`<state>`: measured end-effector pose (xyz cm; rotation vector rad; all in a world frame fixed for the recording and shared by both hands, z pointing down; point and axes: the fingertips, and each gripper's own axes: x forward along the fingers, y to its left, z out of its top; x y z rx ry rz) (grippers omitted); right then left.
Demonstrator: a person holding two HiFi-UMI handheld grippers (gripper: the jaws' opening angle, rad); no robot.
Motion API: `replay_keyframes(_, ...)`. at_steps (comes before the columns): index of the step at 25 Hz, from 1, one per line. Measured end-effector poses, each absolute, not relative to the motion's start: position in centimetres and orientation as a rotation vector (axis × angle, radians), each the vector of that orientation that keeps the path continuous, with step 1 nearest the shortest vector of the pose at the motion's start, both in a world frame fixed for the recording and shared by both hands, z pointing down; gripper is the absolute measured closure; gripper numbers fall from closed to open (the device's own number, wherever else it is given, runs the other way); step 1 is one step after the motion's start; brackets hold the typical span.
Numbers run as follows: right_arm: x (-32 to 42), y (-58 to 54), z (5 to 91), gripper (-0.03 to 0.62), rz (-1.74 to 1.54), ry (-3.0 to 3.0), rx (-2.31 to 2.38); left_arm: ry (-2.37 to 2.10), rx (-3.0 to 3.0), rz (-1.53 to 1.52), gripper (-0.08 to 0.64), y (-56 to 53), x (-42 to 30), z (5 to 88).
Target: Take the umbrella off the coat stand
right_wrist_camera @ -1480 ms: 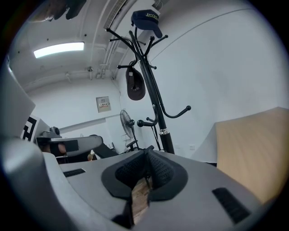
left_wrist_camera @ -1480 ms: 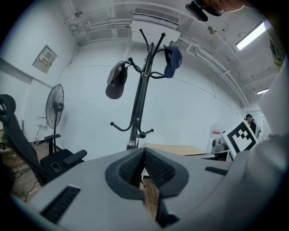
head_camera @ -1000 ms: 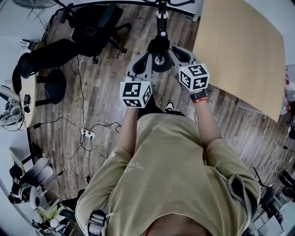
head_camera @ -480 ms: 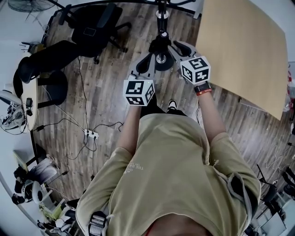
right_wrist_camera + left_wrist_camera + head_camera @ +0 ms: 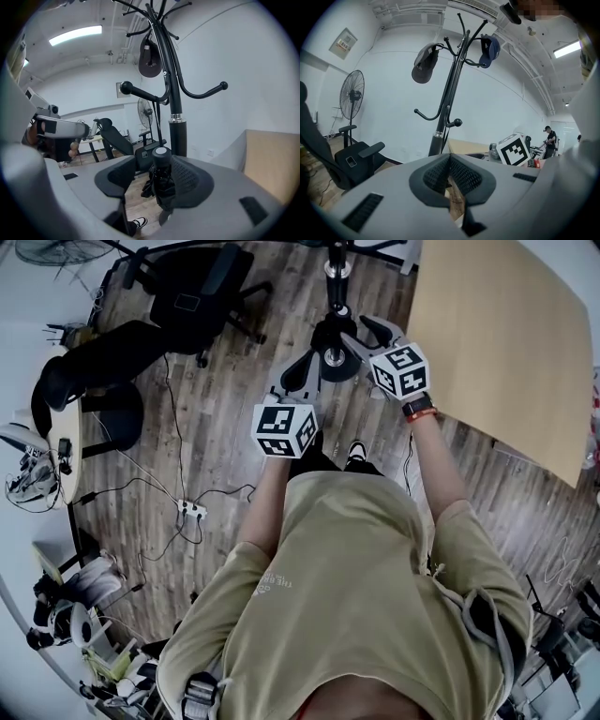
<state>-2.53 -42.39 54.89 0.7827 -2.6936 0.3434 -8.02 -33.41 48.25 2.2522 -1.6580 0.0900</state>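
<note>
At the left, the left tongs (image 5: 449, 161) have their pads pressed together at the tips with nothing between them. They face the coat stand (image 5: 447, 101) and stay apart from its pole. Further right, the umbrella (image 5: 161, 180), folded and black, hangs just beside the lower part of the pole. It seems to be slung from the ball-tipped hook (image 5: 125, 87) above it. Its long axis runs straight up and down, with the round cap uppermost. At the right, the right tongs (image 5: 154, 177) are spreading, and the umbrella stands in the gap between their two pads, closer to the right pad. The left pad is clearly off it, so nothing is pinched yet. The right hand is much the nearer one. The coming grasp likely turns on closing across that upright body, then lifting it to free it from the hook.
</note>
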Motion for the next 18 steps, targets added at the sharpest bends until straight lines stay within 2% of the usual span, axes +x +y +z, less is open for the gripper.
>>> replay_keyframes(3,-2.9,-43.0,55.7,0.303,0.353,-2.69,0.768,-1.65,2.249,0.102,0.537,-33.4,-7.8,48.7)
replay_keyframes(11,-4.6,-45.1,57.4,0.281,0.364,-2.702,0.731,-1.662,2.238,0.138,0.537,-34.1,-8.4,49.3)
replay_keyframes(13,-4.6,-45.6,57.4,0.285,0.362,-2.72,0.739,-1.682,2.232,0.146,0.537,-34.2,-8.5,49.4)
replay_keyframes(18,-4.9,-46.4,57.5,0.366,0.344,-2.732,0.76,-1.693,2.22,0.149,0.537,-34.1,-8.7,49.9)
